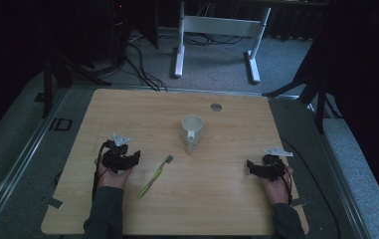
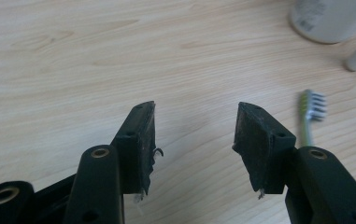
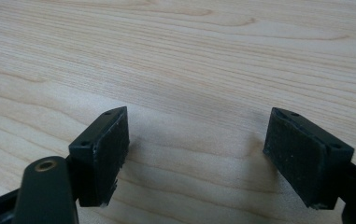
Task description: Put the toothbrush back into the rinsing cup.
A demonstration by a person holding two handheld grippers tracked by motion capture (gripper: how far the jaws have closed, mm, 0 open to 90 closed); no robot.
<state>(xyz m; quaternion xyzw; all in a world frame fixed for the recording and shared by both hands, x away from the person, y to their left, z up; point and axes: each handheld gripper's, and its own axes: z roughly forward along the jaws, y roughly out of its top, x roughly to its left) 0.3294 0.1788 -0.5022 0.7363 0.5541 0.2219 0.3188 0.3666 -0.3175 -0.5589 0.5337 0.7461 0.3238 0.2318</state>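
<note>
A white mug (image 1: 192, 130) stands mid-table with its handle toward me; its base (image 2: 325, 21) appears at the top right of the left gripper view. A green toothbrush (image 1: 155, 176) lies on the wood in front of the mug, bristle head (image 2: 313, 106) pointing toward it. My left gripper (image 1: 136, 157) rests on the table left of the toothbrush, open, with bare wood between its jaws (image 2: 195, 122). My right gripper (image 1: 249, 165) rests near the right side of the table, open and wide, nothing between its pads (image 3: 196, 135).
The wooden table (image 1: 127, 109) has a round grommet (image 1: 216, 106) at the back. A white desk frame (image 1: 217, 30) and cables (image 1: 142, 69) lie on the floor beyond. Dark stands flank both sides of the table.
</note>
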